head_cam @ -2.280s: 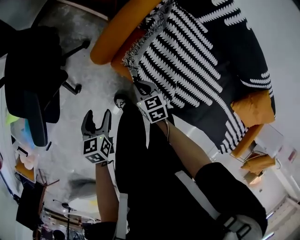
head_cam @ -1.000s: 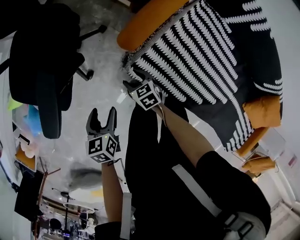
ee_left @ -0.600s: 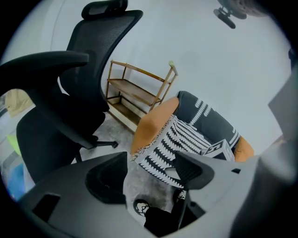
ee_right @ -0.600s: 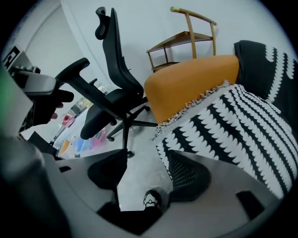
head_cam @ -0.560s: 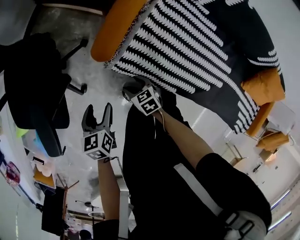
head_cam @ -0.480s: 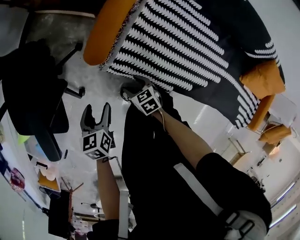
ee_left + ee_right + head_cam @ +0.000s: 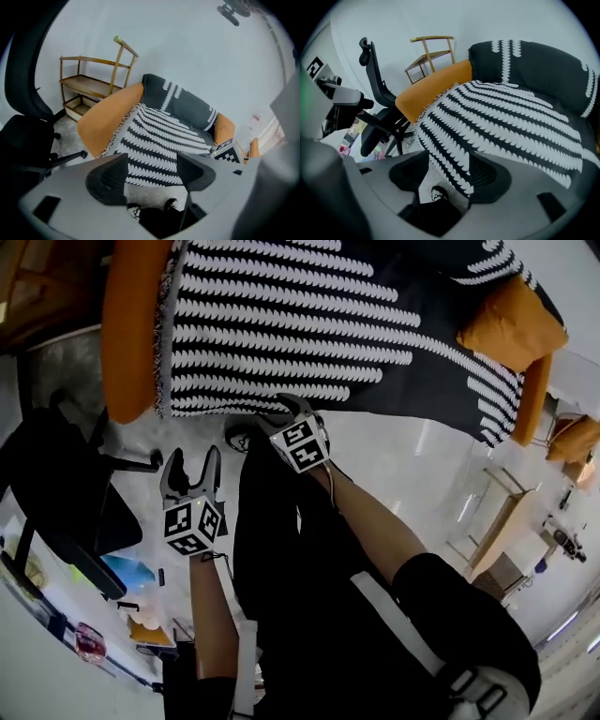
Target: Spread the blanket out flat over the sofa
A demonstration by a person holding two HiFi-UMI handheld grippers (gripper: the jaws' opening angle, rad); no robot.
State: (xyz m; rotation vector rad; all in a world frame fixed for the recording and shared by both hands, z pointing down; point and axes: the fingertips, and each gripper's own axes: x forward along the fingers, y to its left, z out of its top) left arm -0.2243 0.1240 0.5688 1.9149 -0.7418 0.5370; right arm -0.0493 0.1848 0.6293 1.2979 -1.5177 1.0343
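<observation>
The black blanket (image 7: 309, 324) with white scalloped stripes lies spread over the seat and back of the orange sofa (image 7: 131, 324). Its fringed edge runs along the sofa's left arm. In the head view my right gripper (image 7: 281, 418) hangs just in front of the blanket's front hem, pointing steeply down. In the right gripper view its jaws (image 7: 449, 176) stand open and empty, with the blanket (image 7: 511, 122) behind them. My left gripper (image 7: 192, 465) is open over the floor, apart from the sofa. The left gripper view shows the blanket (image 7: 154, 136) beyond its open jaws (image 7: 152, 171).
A black office chair (image 7: 66, 493) stands on the floor to the left of the sofa. A wooden shelf rack (image 7: 89, 84) is against the wall behind the sofa's arm. The person's dark trousers and shoes (image 7: 239, 437) are right at the sofa's front. Wooden furniture (image 7: 497, 531) stands to the right.
The head view has swung, so the sofa now lies across the top. The blanket corner, bunched above my right gripper at first, now lies flat. Both grippers shifted only slightly.
</observation>
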